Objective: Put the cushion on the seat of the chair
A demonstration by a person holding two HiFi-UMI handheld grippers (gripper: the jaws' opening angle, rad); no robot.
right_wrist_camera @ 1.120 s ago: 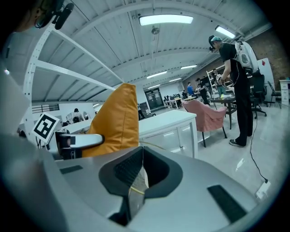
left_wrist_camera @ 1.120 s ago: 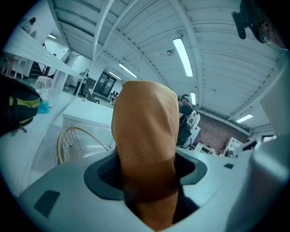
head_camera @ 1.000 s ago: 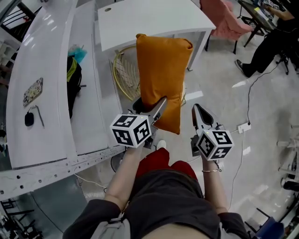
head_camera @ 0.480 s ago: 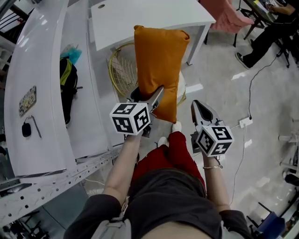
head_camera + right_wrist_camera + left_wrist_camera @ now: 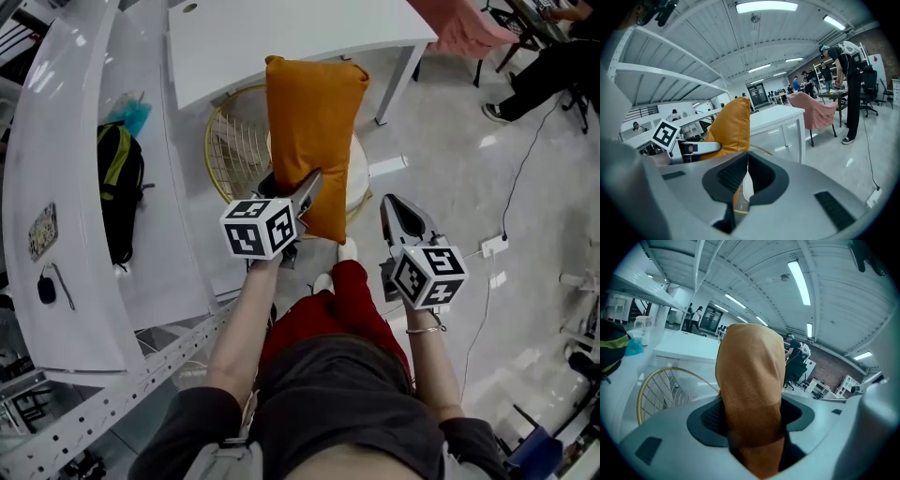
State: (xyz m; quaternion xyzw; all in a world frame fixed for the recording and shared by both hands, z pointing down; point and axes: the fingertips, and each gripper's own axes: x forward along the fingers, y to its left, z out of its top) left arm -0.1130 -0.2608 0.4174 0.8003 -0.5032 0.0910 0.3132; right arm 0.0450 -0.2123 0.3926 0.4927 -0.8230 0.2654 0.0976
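The left claw is clamped on only the lower end of the cushion, which stands upright over the chair. Let go tilted, it could flop off the round seat. The right claw is closed on nothing. The wire back and the bench edge crowd the far side, while the floor to the right is open.

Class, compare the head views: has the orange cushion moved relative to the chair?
Yes: the cushion, in the left gripper, now hangs further over the seat of the chair.
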